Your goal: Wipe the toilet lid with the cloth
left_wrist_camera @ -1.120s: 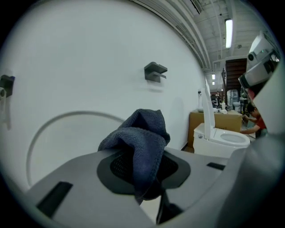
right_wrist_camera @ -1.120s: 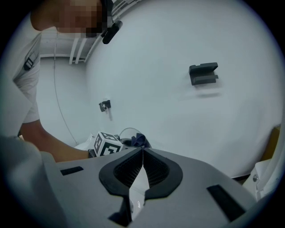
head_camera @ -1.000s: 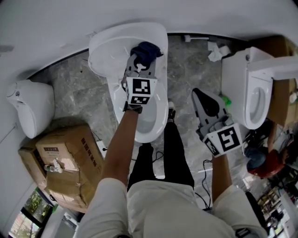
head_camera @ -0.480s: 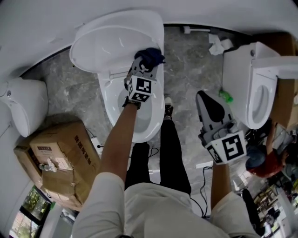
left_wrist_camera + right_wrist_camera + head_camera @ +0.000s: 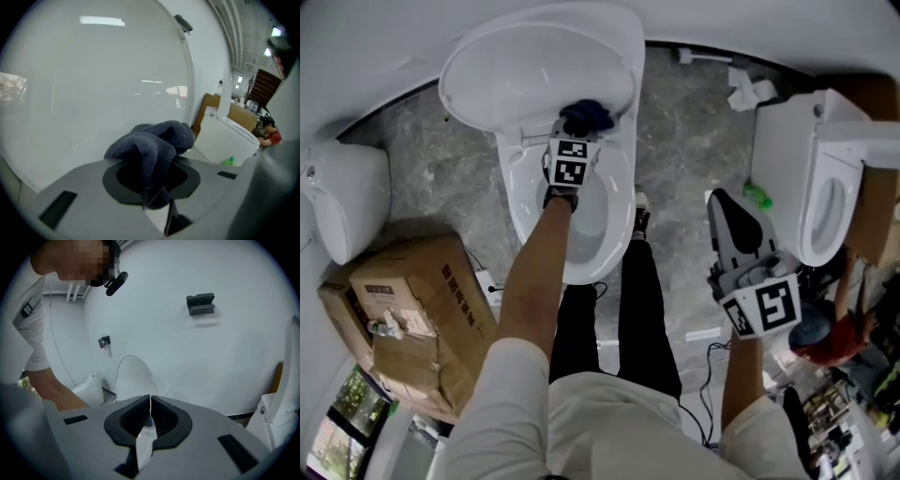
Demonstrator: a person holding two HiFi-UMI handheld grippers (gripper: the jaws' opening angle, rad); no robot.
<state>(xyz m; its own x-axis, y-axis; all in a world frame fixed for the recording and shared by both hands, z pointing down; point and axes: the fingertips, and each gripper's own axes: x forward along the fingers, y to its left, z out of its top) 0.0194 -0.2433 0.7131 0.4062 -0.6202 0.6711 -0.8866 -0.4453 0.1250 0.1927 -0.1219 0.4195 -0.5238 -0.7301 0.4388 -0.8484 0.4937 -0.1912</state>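
The white toilet lid [image 5: 520, 66] stands raised behind the bowl [image 5: 581, 225]. My left gripper [image 5: 577, 134] is shut on a bunched dark blue cloth [image 5: 587, 116], which rests against the lid's lower right part near the hinge. In the left gripper view the cloth [image 5: 154, 143] bulges out of the left gripper [image 5: 151, 176], with the lid [image 5: 93, 89] filling the picture behind it. My right gripper [image 5: 720, 201] hangs over the floor right of the bowl, shut and empty. The right gripper view shows the right gripper [image 5: 149, 414] with its pads together and the lid [image 5: 133, 378] far off.
A second toilet [image 5: 820, 187] stands at the right, with a green item [image 5: 755, 197] beside its base and crumpled paper [image 5: 745, 92] behind. A white fixture [image 5: 342, 202] and cardboard boxes [image 5: 412, 319] sit at the left. Another person in red [image 5: 834, 337] crouches at lower right.
My left gripper has come down the lid with the cloth, from its upper right edge to near the hinge. The right gripper has sunk a little, still shut.
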